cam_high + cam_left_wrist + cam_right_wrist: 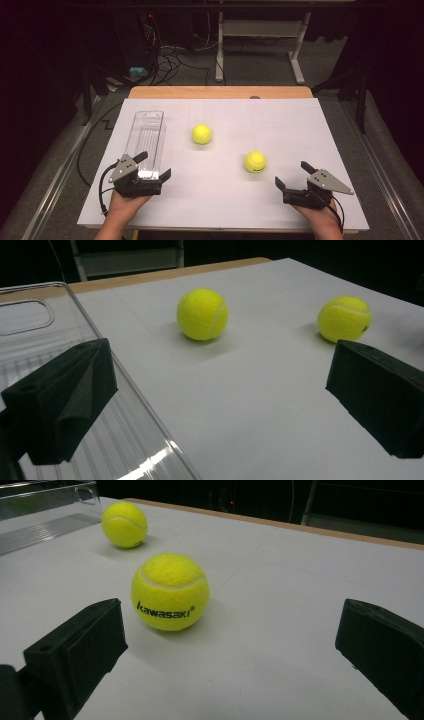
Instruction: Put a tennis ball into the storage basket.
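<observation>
Yellow near ball [170,591] sits by tabletop's right-front; right gripper [295,181] jaws apart, approach step. Left gripper [146,167] jaws apart at clear tray [145,137]. Next: advance, close on ball

Two bright yellow tennis balls [201,134] [255,161], the nearer one with black lettering, on a white table [280,125]; clear ribbed plastic tray [148,134].
</observation>
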The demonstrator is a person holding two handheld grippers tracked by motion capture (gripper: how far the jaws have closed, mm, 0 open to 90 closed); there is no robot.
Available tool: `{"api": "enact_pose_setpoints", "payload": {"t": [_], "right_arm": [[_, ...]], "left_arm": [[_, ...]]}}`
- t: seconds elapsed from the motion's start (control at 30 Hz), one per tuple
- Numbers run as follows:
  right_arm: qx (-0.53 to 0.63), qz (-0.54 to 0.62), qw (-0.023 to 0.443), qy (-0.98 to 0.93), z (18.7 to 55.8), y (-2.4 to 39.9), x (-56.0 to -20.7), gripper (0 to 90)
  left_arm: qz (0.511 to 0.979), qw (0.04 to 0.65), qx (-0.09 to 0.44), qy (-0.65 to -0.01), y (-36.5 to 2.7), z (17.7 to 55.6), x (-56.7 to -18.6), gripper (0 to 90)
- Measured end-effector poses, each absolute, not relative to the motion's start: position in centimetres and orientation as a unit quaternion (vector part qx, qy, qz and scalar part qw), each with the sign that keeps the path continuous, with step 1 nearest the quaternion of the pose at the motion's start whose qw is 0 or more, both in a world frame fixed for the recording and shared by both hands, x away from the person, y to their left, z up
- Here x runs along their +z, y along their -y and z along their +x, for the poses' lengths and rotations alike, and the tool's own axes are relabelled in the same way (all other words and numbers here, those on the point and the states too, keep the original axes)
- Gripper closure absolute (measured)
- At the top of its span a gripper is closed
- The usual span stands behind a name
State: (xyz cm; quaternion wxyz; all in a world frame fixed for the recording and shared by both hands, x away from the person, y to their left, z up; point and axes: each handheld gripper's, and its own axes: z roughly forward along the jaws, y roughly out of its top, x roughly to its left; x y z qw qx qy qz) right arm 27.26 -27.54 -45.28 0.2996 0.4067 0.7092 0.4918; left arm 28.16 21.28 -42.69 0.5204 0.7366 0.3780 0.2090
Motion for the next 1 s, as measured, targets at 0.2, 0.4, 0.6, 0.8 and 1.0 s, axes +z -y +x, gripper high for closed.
{"api": "enact_pose_setpoints", "payload": {"t": [0.2,0.4,0.6,0.8,1.0], "right_arm": [[0.491,0.407,0.300,-0.710,27.3,27.6,-45.3,0.0],[0.490,0.405,0.300,-0.711,27.3,27.5,-45.4,0.0],[0.487,0.406,0.298,-0.713,27.4,27.5,-45.5,0.0],[0.485,0.405,0.296,-0.716,27.4,27.4,-45.6,0.0],[0.482,0.405,0.295,-0.719,27.3,27.3,-45.7,0.0]], "left_arm": [[0.751,0.511,0.207,-0.363,-19.9,27.9,-42.1,0.6],[0.767,0.499,0.192,-0.354,-18.6,27.8,-42.0,0.6],[0.785,0.480,0.183,-0.345,-17.2,27.7,-42.2,0.5],[0.805,0.459,0.165,-0.338,-16.1,27.8,-42.8,0.5],[0.823,0.434,0.151,-0.335,-15.2,27.9,-43.3,0.5]]}}
